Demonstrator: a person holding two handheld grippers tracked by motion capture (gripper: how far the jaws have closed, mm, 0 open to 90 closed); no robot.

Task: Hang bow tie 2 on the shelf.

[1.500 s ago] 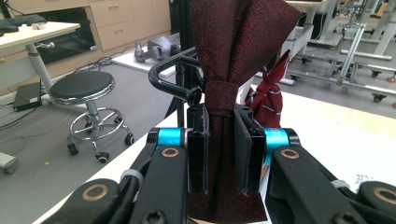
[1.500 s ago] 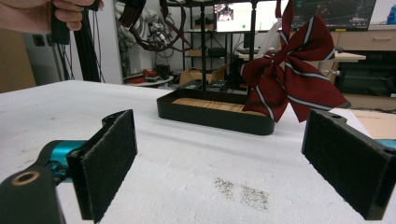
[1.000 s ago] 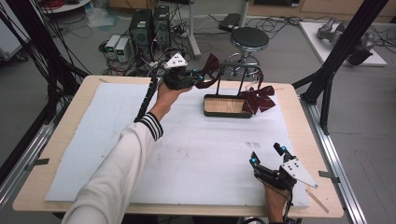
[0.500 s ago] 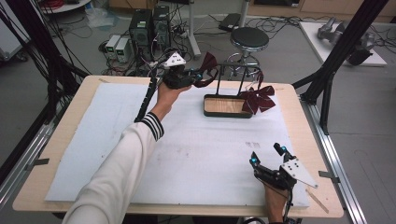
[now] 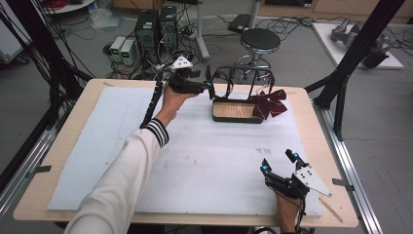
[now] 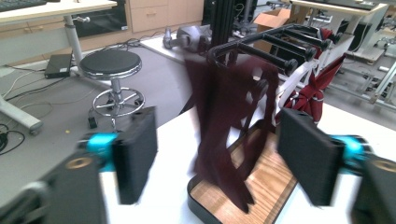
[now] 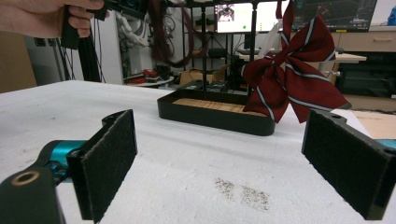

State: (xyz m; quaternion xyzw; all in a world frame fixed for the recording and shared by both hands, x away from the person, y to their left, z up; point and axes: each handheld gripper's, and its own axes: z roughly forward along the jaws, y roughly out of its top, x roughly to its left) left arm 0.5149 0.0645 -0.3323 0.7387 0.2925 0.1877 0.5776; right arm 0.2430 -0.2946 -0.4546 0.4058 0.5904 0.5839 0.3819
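Observation:
A black wire rack [image 5: 237, 118] with a wooden base stands at the table's far middle. A striped dark red bow [image 5: 269, 102] hangs at its right end. My left gripper [image 5: 210, 85] is held at the rack's left end and its jaws have just been opening. In the left gripper view a dark maroon ribbon [image 6: 224, 135] hangs blurred from the rack's top bar [image 6: 261, 50], between the parted pads [image 6: 137, 154] and free of them. Near the table's front right, my right gripper [image 5: 278, 162] rests open and points toward the rack [image 7: 215, 116] and the bow [image 7: 292, 79].
A white foam sheet [image 5: 112, 131] covers most of the wooden table. A thin wooden stick [image 5: 334, 207] lies by the front right edge. Behind the table are a round stool [image 5: 260, 41] and computer boxes [image 5: 156, 27] on the floor. Black frame posts [image 5: 358, 53] rise at both sides.
The left gripper's jaws have parted and let go of the maroon ribbon, which now hangs from the rack's bar. Neither hand has shifted.

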